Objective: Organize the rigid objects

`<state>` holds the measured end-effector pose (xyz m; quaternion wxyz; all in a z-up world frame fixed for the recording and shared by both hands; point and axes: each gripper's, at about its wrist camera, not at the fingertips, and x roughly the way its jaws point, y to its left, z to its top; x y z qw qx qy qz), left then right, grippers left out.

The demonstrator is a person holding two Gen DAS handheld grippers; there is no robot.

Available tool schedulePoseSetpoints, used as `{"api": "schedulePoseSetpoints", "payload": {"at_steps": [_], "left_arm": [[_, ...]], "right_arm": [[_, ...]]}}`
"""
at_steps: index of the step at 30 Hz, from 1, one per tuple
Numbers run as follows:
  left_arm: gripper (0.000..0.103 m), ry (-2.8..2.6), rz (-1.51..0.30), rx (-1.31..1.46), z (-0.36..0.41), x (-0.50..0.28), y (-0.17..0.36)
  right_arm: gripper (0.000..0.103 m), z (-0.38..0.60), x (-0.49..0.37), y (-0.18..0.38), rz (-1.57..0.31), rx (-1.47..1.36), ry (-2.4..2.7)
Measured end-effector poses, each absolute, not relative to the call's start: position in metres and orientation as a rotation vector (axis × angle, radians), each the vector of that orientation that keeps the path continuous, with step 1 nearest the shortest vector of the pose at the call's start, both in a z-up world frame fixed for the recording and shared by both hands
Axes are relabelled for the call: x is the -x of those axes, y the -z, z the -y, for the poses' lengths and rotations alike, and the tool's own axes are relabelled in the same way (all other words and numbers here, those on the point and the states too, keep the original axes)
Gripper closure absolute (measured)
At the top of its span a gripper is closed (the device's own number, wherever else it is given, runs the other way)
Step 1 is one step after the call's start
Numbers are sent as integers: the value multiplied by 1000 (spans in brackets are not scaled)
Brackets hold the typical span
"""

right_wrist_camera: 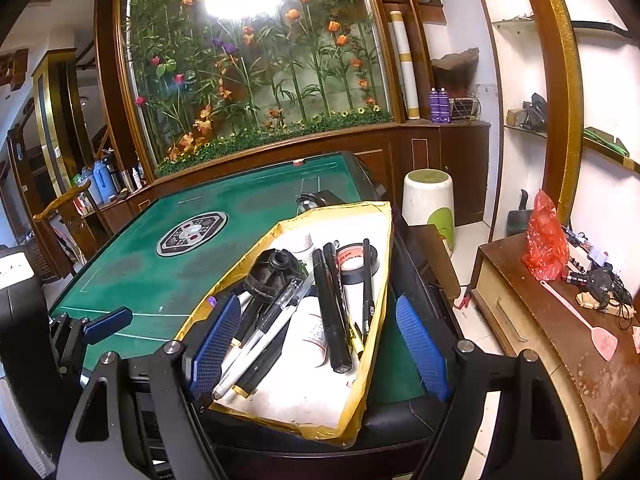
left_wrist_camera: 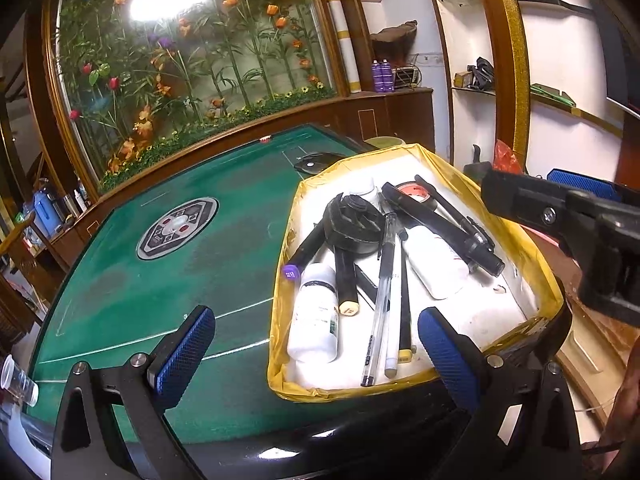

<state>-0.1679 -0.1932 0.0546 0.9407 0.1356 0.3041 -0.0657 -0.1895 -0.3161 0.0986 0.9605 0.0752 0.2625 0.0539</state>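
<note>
A white foam tray with a yellow taped rim point(left_wrist_camera: 360, 394) sits on the green table's right corner. It holds white bottles point(left_wrist_camera: 316, 320), a clear gel pen point(left_wrist_camera: 380, 300), a black round part point(left_wrist_camera: 352, 224), a black marker point(right_wrist_camera: 332, 312), a tape roll point(right_wrist_camera: 356, 264) and several dark pens. My left gripper point(left_wrist_camera: 316, 360) hangs open before the tray's near left corner, gripping nothing. My right gripper point(right_wrist_camera: 320, 352) stands wide open over the tray's near end point(right_wrist_camera: 380, 320), its pads touching nothing. Its black body point(left_wrist_camera: 560, 216) shows at the tray's right.
The green mahjong table point(left_wrist_camera: 180, 264) has a centre panel point(left_wrist_camera: 178, 228) and a glossy black edge. A small clear cup point(left_wrist_camera: 16, 380) stands at its left. A white stool point(right_wrist_camera: 428, 200) and a wooden cabinet point(right_wrist_camera: 560, 340) with a red bag and pink fly swatter are to the right.
</note>
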Motion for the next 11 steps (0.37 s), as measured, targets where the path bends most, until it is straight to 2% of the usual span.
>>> {"api": "schedulePoseSetpoints", "payload": {"at_steps": [11], "left_arm": [[2,180,-614,-250,190,174,-56]], "right_arm": [[23,316,190,-96,-533,-151,-108]]}}
